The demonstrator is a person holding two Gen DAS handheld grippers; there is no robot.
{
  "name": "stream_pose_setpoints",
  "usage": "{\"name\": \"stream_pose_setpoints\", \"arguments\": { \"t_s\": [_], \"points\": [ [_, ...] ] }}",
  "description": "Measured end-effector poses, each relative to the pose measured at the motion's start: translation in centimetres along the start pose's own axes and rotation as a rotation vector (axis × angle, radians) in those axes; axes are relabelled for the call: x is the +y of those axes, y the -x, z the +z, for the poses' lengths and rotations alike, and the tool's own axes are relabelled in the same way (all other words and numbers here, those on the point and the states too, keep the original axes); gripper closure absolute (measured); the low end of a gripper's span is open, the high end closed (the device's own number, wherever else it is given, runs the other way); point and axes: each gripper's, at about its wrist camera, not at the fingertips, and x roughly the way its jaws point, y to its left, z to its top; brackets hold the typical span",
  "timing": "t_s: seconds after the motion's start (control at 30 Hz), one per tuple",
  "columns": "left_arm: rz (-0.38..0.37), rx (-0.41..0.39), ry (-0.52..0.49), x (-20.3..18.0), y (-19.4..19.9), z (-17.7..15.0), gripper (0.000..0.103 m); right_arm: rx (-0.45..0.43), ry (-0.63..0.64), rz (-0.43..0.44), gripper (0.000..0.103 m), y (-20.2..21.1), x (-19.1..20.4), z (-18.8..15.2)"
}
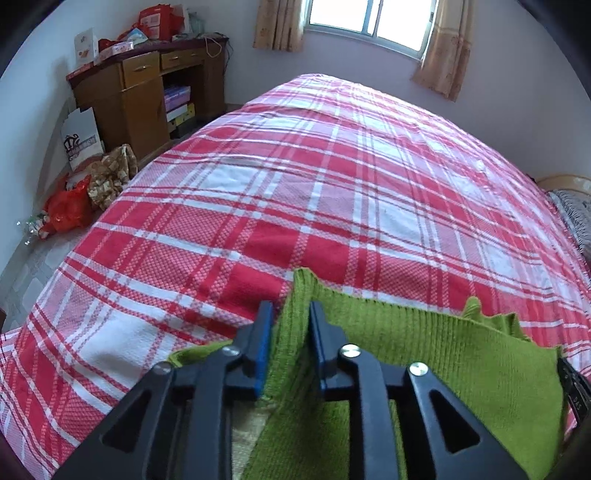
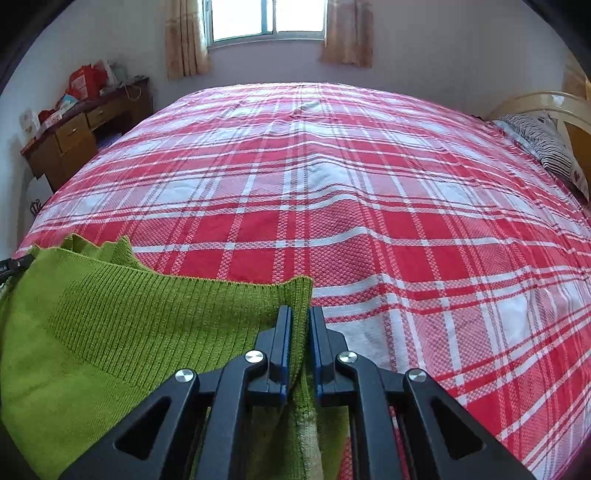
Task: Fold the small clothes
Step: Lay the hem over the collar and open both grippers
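Green knit fabric fills the near edge of both wrist views: a small green garment (image 1: 424,354), ribbed along its far hem, is spread over the near part of a bed covered by a red and white plaid sheet (image 1: 295,184). One corner of the garment is seen standing between the blue pads of the left tool (image 1: 290,315), whose jaws are parted a little, with a clear gap on each side of the fabric (the pads are not pressed on it). The opposite corner (image 2: 299,291) is pinched by the right tool (image 2: 298,319), its pads being closed tight on the knit. Between the two corners the ribbed hem is stretched across, and a wavy bit of fabric (image 2: 110,251) is raised near the left tool's side.

Beyond the garment the plaid sheet is laid fairly flat up to the far wall, where a window (image 2: 269,18) is framed by beige curtains (image 2: 184,40). A wooden desk (image 1: 147,96) piled with boxes and red bags is placed at the far left, with bags on the floor beside it. A striped pillow (image 2: 546,144) is set at the far right, against a pale headboard.
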Motion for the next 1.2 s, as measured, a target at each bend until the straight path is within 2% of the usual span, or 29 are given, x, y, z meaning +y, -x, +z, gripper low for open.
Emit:
{"name": "stream_pose_setpoints", "arguments": {
  "t_s": [0.03,0.07,0.1,0.2,0.27,0.3,0.33,0.43,0.5,0.57,0.63,0.67,0.77,1.07,1.13,1.2],
  "points": [
    [0.003,0.005,-0.003,0.1,0.4,0.0,0.063,0.001,-0.017,0.031,0.093,0.0,-0.4,0.1],
    [0.010,0.008,-0.013,0.4,1.7,0.1,0.051,-0.009,-0.052,0.093,0.093,0.4,-1.3,0.2],
    [0.005,-0.009,-0.021,0.6,2.8,-0.1,0.045,-0.047,-0.107,0.163,0.093,1.5,-2.5,0.1],
    [0.012,-0.062,-0.075,1.5,6.8,-1.6,0.031,-0.235,-0.243,0.117,0.093,7.6,-5.1,-1.1],
    [0.045,-0.072,-0.095,2.0,8.7,-3.4,0.031,-0.290,-0.268,0.064,0.093,11.4,-5.4,-2.6],
    [0.046,-0.076,-0.102,2.1,9.2,-4.2,0.031,-0.286,-0.253,0.068,0.093,12.3,-5.0,-3.3],
    [0.039,-0.080,-0.105,2.2,10.0,-5.4,0.031,-0.268,-0.226,0.109,0.093,13.2,-4.1,-4.3],
    [0.024,-0.059,-0.128,1.4,11.5,-9.5,0.031,-0.192,-0.098,0.200,0.093,14.9,0.5,-7.6],
    [0.032,-0.058,-0.164,0.1,12.2,-12.4,0.031,-0.189,-0.028,0.234,0.093,15.8,3.2,-9.3],
    [0.047,-0.052,-0.187,-1.0,12.6,-14.0,0.031,-0.186,0.049,0.204,0.093,16.0,5.9,-10.8],
    [0.051,-0.036,-0.193,-1.8,12.7,-15.4,0.031,-0.147,0.068,0.203,0.093,15.2,7.2,-11.8],
    [0.065,-0.036,-0.199,-2.2,12.6,-15.9,0.031,-0.102,0.072,0.213,0.093,14.5,7.5,-12.3],
    [0.116,-0.055,-0.226,-2.7,12.4,-16.7,0.031,-0.026,0.107,0.167,0.093,12.9,7.6,-13.9],
    [0.192,-0.063,-0.302,-2.6,12.9,-17.9,0.028,-0.047,0.011,0.194,0.093,13.6,4.2,-15.8],
    [0.214,-0.069,-0.307,-2.3,13.4,-18.2,0.023,-0.030,0.015,0.153,0.093,13.9,4.4,-16.0],
    [0.231,-0.077,-0.289,-1.7,13.8,-18.3,0.017,-0.019,0.026,0.063,0.093,15.0,5.2,-15.9]
  ]
}}
